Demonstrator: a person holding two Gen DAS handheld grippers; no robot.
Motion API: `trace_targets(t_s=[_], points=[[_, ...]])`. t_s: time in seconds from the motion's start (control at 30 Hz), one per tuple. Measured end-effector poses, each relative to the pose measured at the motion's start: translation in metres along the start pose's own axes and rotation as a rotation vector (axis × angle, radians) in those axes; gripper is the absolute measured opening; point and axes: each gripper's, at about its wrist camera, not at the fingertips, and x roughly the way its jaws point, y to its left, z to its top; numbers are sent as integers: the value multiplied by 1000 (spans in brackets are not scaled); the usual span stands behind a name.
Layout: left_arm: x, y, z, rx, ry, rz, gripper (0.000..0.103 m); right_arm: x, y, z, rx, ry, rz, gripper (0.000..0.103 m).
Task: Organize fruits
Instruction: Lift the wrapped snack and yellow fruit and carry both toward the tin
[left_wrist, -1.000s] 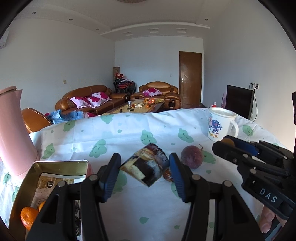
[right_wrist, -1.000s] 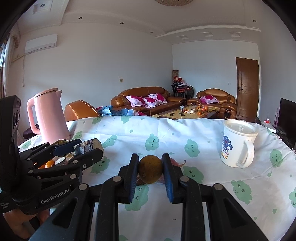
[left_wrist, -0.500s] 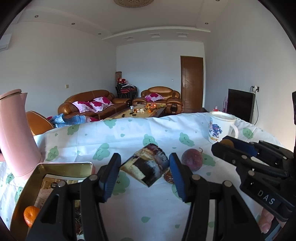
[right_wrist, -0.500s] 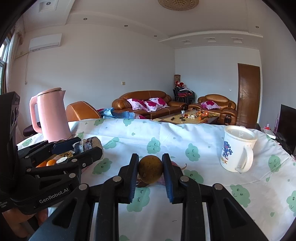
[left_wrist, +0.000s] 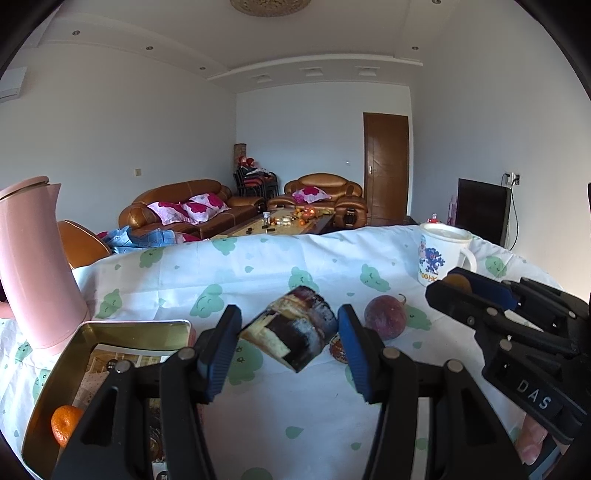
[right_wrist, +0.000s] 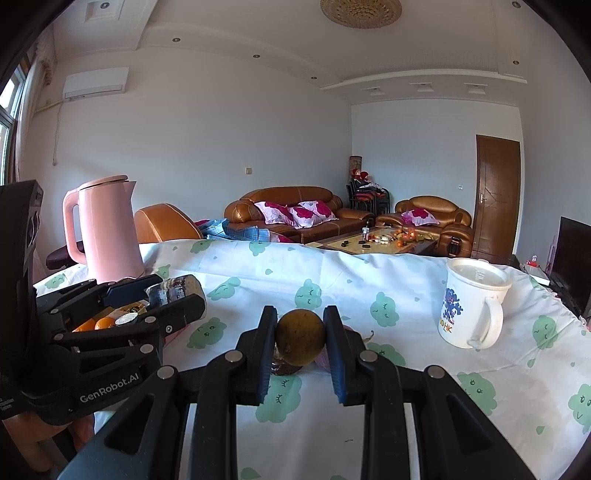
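My left gripper (left_wrist: 287, 326) is shut on a dark printed packet (left_wrist: 295, 328), which hangs tilted above the tablecloth. It also shows at the left of the right wrist view as the left gripper (right_wrist: 177, 295), over the tin. My right gripper (right_wrist: 301, 325) is shut on a round brown-yellow fruit (right_wrist: 301, 341), and in the left wrist view the right gripper (left_wrist: 445, 284) juts in from the right. On the cloth behind the packet lie a purple passion fruit (left_wrist: 384, 318) and a small reddish-brown piece (left_wrist: 338, 347). A tangerine (left_wrist: 64, 422) sits in the open gold tin (left_wrist: 129, 325).
A pink kettle (left_wrist: 33, 258) stands at the left behind the tin. A white printed mug (right_wrist: 472, 306) stands at the right. The round table wears a white cloth with green prints (right_wrist: 369, 273). Sofas and a coffee table lie beyond.
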Motion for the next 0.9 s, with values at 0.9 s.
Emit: trace_targets(t_s=[0.9], points=[[-9,14,-7,-28,50,-2,56,4,10,0,-1,31,35,28]])
